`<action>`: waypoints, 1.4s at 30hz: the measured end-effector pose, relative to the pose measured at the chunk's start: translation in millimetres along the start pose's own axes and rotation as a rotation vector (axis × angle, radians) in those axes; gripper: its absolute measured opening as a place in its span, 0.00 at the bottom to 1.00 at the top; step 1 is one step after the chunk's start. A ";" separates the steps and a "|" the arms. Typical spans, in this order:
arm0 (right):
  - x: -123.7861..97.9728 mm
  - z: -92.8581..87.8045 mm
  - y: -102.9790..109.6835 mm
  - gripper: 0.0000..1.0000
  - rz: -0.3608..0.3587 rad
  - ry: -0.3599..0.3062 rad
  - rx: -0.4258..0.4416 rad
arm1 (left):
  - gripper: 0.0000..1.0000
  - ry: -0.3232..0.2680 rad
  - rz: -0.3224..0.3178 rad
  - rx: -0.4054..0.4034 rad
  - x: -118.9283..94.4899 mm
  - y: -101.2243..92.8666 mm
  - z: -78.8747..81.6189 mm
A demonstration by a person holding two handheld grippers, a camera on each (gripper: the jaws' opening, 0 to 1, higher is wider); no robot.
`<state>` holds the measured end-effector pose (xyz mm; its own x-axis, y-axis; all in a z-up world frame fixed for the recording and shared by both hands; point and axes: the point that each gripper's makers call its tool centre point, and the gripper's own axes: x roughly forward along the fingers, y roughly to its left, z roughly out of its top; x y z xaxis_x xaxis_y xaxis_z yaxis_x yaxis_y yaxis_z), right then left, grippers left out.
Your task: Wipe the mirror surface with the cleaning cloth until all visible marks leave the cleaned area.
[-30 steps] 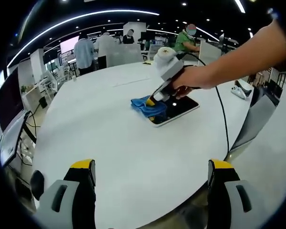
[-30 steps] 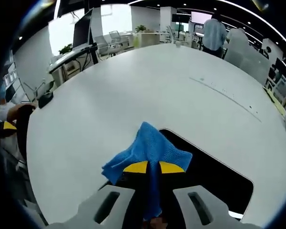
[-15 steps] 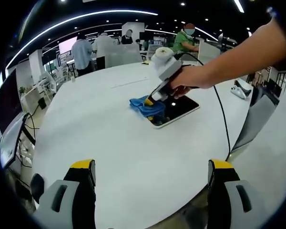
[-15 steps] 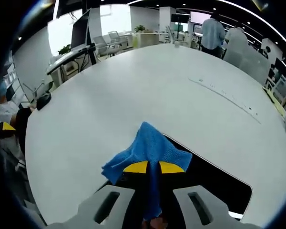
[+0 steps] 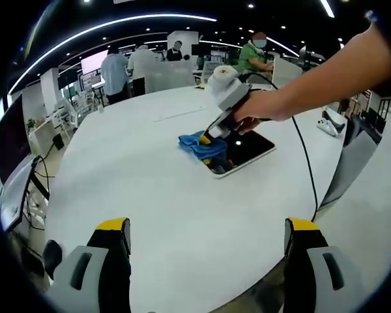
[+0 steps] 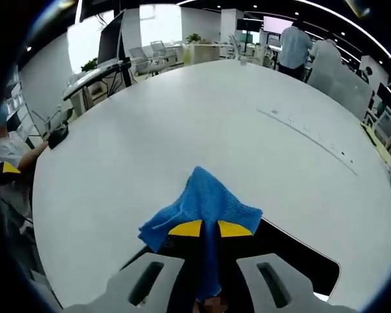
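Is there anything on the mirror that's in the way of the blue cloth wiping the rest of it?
Nothing visible is. The right gripper is shut on the blue cloth, which rests at one end of the mirror. The mirror's dark surface beyond the cloth is bare, and the white table around it has nothing nearby. The left gripper hangs open, well away.

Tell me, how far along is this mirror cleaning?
Done: the right gripper is shut on the blue cloth and has it down on the mirror, which lies flat on the white table. In hand: the wiping itself, with the cloth at the mirror's near edge. Left: I can't make out any marks on the dark glass, so how much remains is unclear. The left gripper hangs open, empty, over the table's edge.
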<state>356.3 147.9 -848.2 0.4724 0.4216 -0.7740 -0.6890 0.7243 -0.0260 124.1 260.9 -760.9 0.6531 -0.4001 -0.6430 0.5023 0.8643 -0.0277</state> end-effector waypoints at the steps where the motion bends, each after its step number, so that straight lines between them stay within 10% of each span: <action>1: -0.3 -0.1 0.3 0.03 0.000 0.000 0.001 | 0.99 -0.002 0.000 -0.003 -0.1 0.2 0.3; 42: 3.3 2.7 -25.9 0.02 -0.008 -0.007 0.045 | 0.99 -0.003 0.036 -0.032 -0.2 6.5 -2.4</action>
<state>377.3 132.0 -848.3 0.4814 0.4193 -0.7697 -0.6600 0.7512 -0.0036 125.9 267.3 -762.9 0.6723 -0.3695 -0.6415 0.4599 0.8875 -0.0292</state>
